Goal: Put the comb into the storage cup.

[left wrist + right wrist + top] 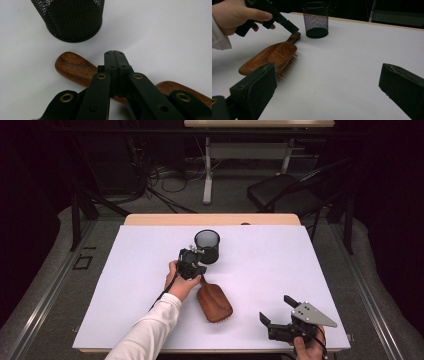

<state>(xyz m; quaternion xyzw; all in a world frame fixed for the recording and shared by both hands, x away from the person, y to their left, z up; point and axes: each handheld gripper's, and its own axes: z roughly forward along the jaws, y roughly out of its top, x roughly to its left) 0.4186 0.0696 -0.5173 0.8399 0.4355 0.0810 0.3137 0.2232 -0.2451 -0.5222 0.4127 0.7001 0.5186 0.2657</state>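
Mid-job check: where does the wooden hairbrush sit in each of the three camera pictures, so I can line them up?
High view: the wooden hairbrush lies just below centre, handle running up under the left gripper.
Left gripper view: its handle crosses low in the frame, beneath the shut jaws.
Right gripper view: it lies left of centre, bristles down.
Shared landmark: the black mesh cup stands just beyond the handle's end.

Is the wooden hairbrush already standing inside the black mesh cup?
No, the wooden hairbrush lies bristles-down on the table, beside the black mesh cup.
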